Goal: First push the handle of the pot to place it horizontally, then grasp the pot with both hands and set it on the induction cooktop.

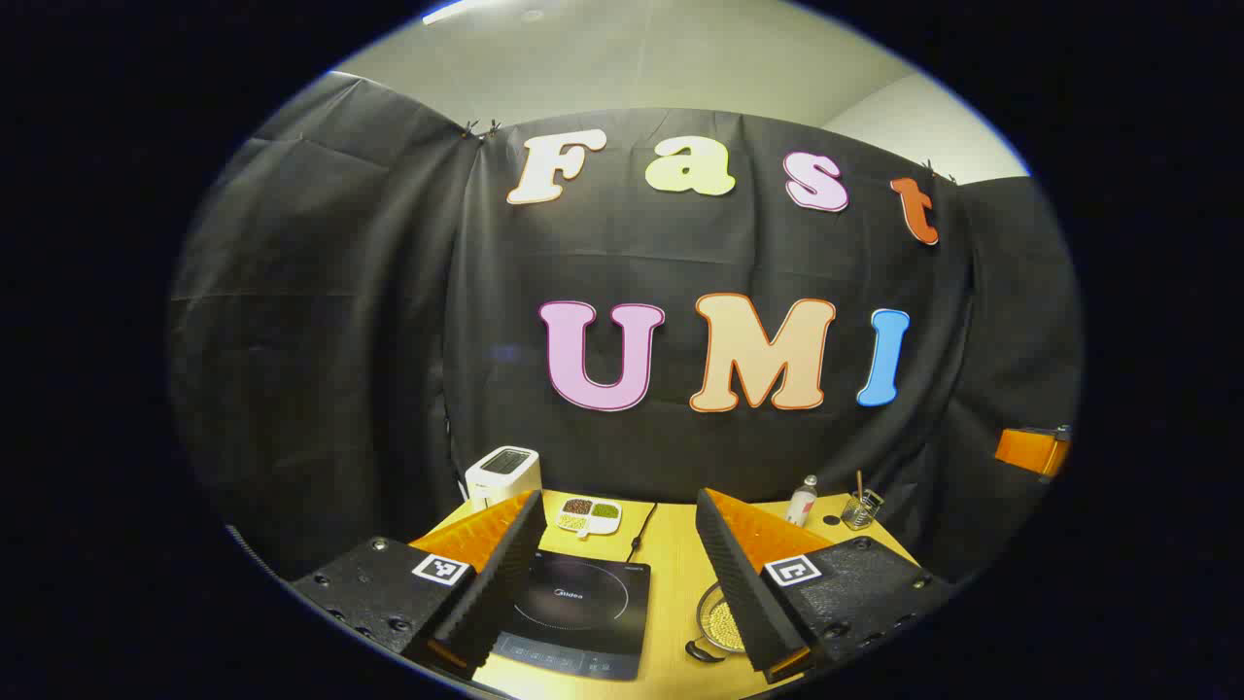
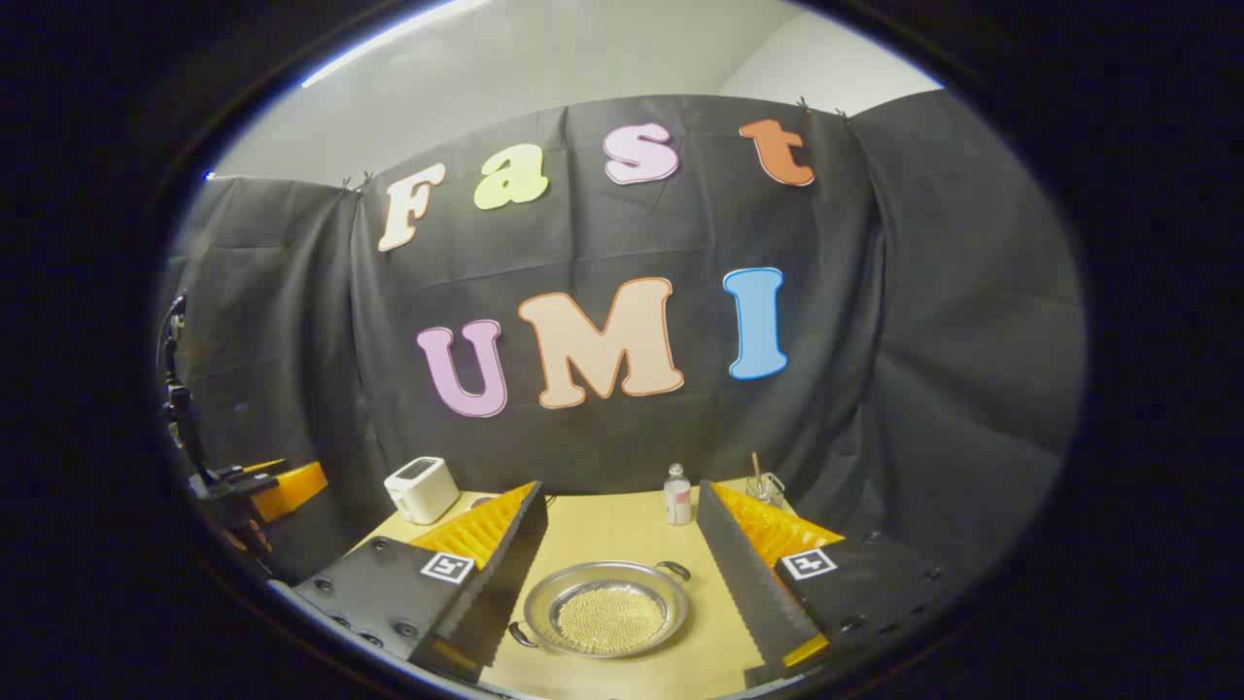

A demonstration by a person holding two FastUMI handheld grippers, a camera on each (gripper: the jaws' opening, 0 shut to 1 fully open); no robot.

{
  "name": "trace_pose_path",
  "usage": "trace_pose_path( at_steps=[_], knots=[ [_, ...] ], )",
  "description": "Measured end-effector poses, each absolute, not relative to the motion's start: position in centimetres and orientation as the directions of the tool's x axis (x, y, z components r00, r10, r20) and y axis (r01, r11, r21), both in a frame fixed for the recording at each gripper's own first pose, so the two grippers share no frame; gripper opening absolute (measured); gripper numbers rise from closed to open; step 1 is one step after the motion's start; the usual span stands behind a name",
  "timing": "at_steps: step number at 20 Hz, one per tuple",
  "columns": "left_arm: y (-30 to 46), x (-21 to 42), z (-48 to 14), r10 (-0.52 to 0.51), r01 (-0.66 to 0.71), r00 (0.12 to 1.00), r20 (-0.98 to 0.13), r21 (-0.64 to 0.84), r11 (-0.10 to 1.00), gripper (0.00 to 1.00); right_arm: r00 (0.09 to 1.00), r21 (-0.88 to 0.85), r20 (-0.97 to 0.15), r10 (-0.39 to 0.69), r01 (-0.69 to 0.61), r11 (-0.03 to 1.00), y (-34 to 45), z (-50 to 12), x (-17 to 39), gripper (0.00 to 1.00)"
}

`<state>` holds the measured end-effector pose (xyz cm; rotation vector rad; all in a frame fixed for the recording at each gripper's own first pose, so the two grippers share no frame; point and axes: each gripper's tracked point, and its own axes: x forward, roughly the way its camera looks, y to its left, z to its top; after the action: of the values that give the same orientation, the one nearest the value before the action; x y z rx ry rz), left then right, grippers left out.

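Observation:
A shallow metal pot (image 2: 607, 608) holding pale grains sits on the wooden table (image 2: 603, 530), low between my right gripper's (image 2: 620, 486) open fingers. Its two small dark handles lie on a diagonal, one at the far right (image 2: 673, 567) and one at the near left (image 2: 520, 634). In the left gripper view the black induction cooktop (image 1: 578, 608) lies between the open fingers of my left gripper (image 1: 618, 496). The pot (image 1: 717, 622) stands just right of the cooktop, half hidden behind a finger (image 1: 743, 583). Neither gripper touches anything.
At the back of the table (image 1: 671, 574) stand a white toaster (image 1: 502, 473), a divided dish of beans (image 1: 590, 515), a small bottle (image 1: 802, 501) and a glass with a stick (image 1: 860, 506). A power cord (image 1: 643, 525) runs back from the cooktop. Black cloth walls close in behind.

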<state>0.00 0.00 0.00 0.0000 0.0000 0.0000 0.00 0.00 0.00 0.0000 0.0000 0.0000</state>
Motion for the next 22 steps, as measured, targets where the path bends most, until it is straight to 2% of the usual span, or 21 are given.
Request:
trace_pose_path(
  at_steps=[2,3,4,5,7,8,11,12,13,14,15,16,17,19,20,21,22],
  knots=[
    [-0.2,0.1,0.1,0.007,-0.007,1.0,0.004,0.003,1.0,0.95,1.0,0.002,-0.005,0.003,-0.003,1.0,-0.4,-0.1,0.3,0.94],
    [-0.2,0.0,0.1,0.01,-0.01,1.0,0.004,0.004,1.0,0.91,1.0,0.005,-0.007,0.007,-0.007,1.0,-0.5,-0.2,0.5,0.94],
    [-0.3,0.0,0.0,0.016,-0.016,1.0,0.003,0.007,1.0,0.95,1.0,0.008,-0.01,0.011,-0.011,1.0,-0.6,-0.3,0.7,0.94],
    [-0.4,-0.1,0.0,0.023,-0.023,1.0,0.0,0.012,1.0,0.91,1.0,0.011,-0.012,0.014,-0.014,1.0,-0.8,-0.4,0.9,0.94],
    [-0.2,-0.3,-0.1,0.041,-0.041,0.999,-0.005,0.017,0.999,0.95,1.0,0.015,-0.016,0.017,-0.017,1.0,-1.3,-0.6,1.2,0.94],
    [-0.2,-0.4,-0.2,0.052,-0.052,0.999,-0.006,0.017,0.999,0.91,1.0,0.016,-0.017,0.019,-0.019,1.0,-1.5,-0.5,1.4,0.94],
    [-0.2,-0.5,-0.6,0.077,-0.076,0.997,-0.02,0.012,0.997,0.91,0.999,0.017,-0.027,0.032,-0.031,0.999,-2.1,-1.0,1.9,0.94],
    [-0.2,-0.6,-0.7,0.084,-0.084,0.996,-0.022,0.013,0.996,0.95,0.999,0.019,-0.032,0.037,-0.036,0.999,-2.2,-1.1,2.1,0.94],
    [-0.3,-0.7,-0.6,0.093,-0.092,0.995,-0.02,0.016,0.996,0.91,0.998,0.022,-0.036,0.042,-0.042,0.999,-2.4,-1.4,2.3,0.94],
    [-0.3,-0.9,-0.7,0.102,-0.102,0.994,-0.025,0.018,0.995,0.91,0.998,0.026,-0.041,0.049,-0.048,0.999,-2.5,-1.5,2.5,0.94],
    [-0.6,-1.1,-0.5,0.104,-0.104,0.994,-0.023,0.019,0.994,0.95,0.997,0.029,-0.049,0.056,-0.055,0.998,-2.7,-1.9,2.7,0.94],
    [-0.9,-1.2,-0.3,0.107,-0.106,0.994,-0.019,0.017,0.994,0.95,0.996,0.029,-0.057,0.063,-0.061,0.998,-2.8,-2.3,2.9,0.94],
    [-1.2,-1.4,-0.1,0.111,-0.11,0.994,-0.013,0.018,0.994,0.91,0.995,0.03,-0.067,0.069,-0.068,0.997,-2.9,-2.8,3.0,0.94],
    [-1.5,-1.8,0.0,0.125,-0.125,0.992,-0.004,0.025,0.992,0.91,0.992,0.036,-0.084,0.09,-0.087,0.996,-3.0,-3.5,3.1,0.93],
    [-1.6,-2.1,-0.1,0.133,-0.133,0.991,0.0,0.029,0.991,0.95,0.991,0.04,-0.091,0.1,-0.096,0.995,-3.0,-3.7,3.1,0.92],
    [-1.7,-2.4,-0.2,0.144,-0.143,0.99,0.001,0.031,0.989,0.91,0.989,0.044,-0.098,0.111,-0.107,0.993,-3.0,-4.1,3.4,0.89],
    [-1.7,-2.8,-0.4,0.154,-0.154,0.988,0.001,0.031,0.988,0.95,0.987,0.047,-0.103,0.122,-0.118,0.992,-3.1,-4.4,3.4,0.89]
  ],
)
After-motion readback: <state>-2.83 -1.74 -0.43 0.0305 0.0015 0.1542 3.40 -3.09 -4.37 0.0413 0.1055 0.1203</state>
